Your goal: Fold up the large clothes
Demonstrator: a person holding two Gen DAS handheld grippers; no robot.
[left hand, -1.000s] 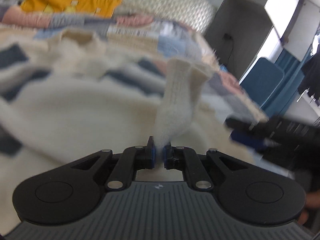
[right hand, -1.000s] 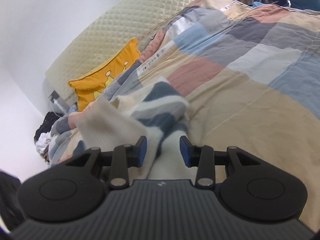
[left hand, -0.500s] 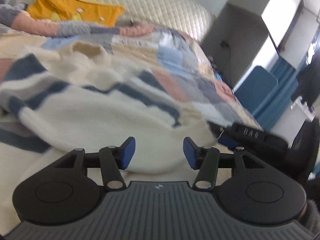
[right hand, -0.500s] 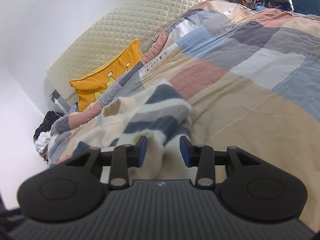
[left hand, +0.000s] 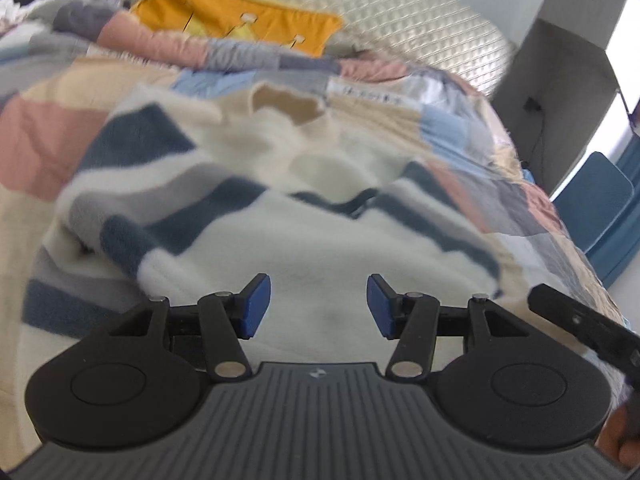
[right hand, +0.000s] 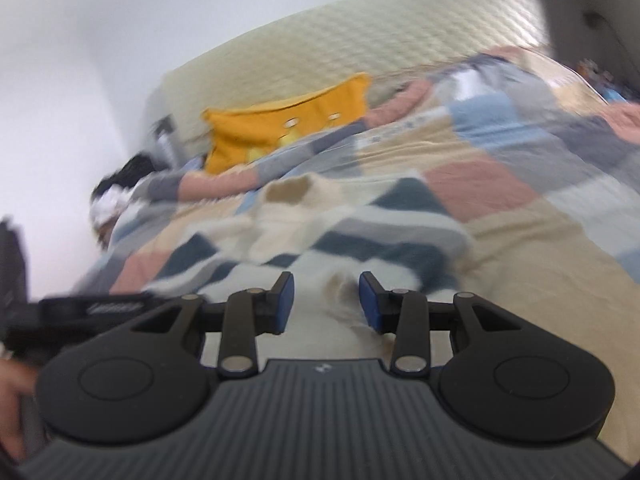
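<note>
A cream sweater (left hand: pixel 320 240) with navy and grey stripes lies rumpled on the patchwork bed, its tan neck opening (left hand: pixel 284 100) toward the headboard. My left gripper (left hand: pixel 318 306) hovers over the cream near part, open, with nothing between its blue pads. The right gripper's black body (left hand: pixel 580 320) shows at the right edge of the left wrist view. In the blurred right wrist view the sweater (right hand: pixel 360 232) spreads ahead. My right gripper (right hand: pixel 325 304) stands open just over cream fabric, and its pads do not press on it. The left gripper's body (right hand: pixel 80 312) shows at the left.
The patchwork duvet (right hand: pixel 540 240) covers the bed. A yellow pillow (left hand: pixel 240 20) leans on the quilted headboard (left hand: pixel 420 20). A blue chair (left hand: pixel 600 208) stands past the bed's right side. A dark clothes pile (right hand: pixel 120 184) sits by the far left corner.
The left gripper let go of the cream fold it pinched, opened, and drew back and up. The fold now lies on the sweater. The right gripper rolled and swung toward the headboard.
</note>
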